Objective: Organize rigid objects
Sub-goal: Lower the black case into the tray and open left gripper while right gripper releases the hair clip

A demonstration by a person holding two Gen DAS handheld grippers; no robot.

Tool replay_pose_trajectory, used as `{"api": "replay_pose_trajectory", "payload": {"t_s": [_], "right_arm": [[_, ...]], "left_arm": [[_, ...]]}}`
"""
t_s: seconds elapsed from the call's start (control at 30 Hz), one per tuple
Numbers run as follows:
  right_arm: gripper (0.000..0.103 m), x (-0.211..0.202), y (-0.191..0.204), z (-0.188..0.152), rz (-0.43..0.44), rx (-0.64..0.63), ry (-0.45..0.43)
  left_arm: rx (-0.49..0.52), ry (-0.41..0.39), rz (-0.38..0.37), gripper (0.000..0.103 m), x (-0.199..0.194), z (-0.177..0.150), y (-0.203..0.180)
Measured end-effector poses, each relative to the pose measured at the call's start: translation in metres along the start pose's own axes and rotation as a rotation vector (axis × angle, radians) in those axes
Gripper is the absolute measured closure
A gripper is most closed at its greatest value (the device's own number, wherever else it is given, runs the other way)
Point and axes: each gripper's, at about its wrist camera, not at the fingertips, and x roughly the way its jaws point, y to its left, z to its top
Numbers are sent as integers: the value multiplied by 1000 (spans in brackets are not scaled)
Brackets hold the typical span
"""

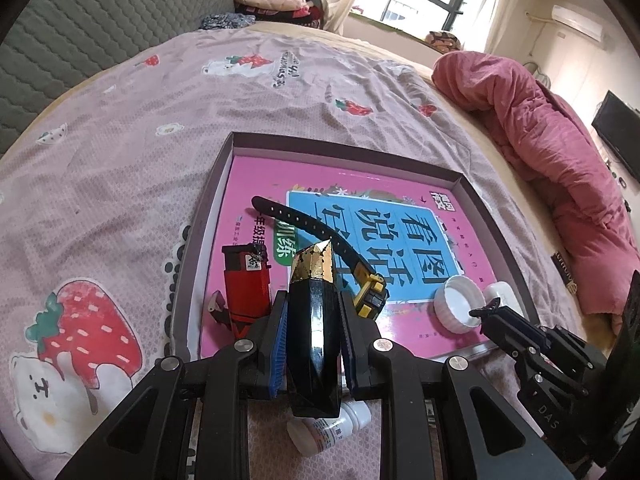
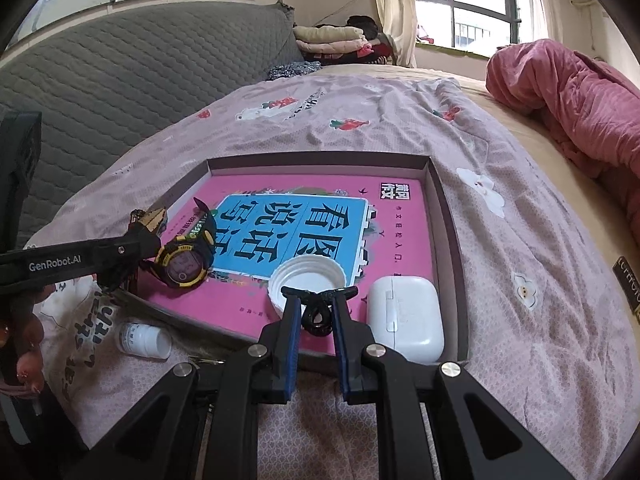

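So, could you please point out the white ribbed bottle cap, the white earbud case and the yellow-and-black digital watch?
white ribbed bottle cap (image 2: 307,279): right wrist view, inner floor.
white earbud case (image 2: 406,316): right wrist view, lid top.
yellow-and-black digital watch (image 2: 183,267): right wrist view, display face.

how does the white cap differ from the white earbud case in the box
The cap is round, ribbed and open upward; the earbud case is a smooth, closed rounded block. The cap lies on the pink book; the case sits in the box's near corner. Both are white plastic.
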Motion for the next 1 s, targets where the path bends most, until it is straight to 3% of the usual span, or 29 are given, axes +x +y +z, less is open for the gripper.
{"api": "replay_pose_trajectory", "payload": {"t_s": [0.4,0.5,0.63,1.0], "right_arm": [[85,-2,-1,-1,11,22,-7],[80,-3,0,-2,14,20,-13],[62,-4,2,-3,11,13,-18],[60,-6,-9,-1,10,67,-24]], "left_arm": [[5,15,-18,79,2,3,1],[-6,13,-27,79,2,3,3],[-14,19,-22,79,5,3,6],[-22,26,-30,79,7,1,8]]}}
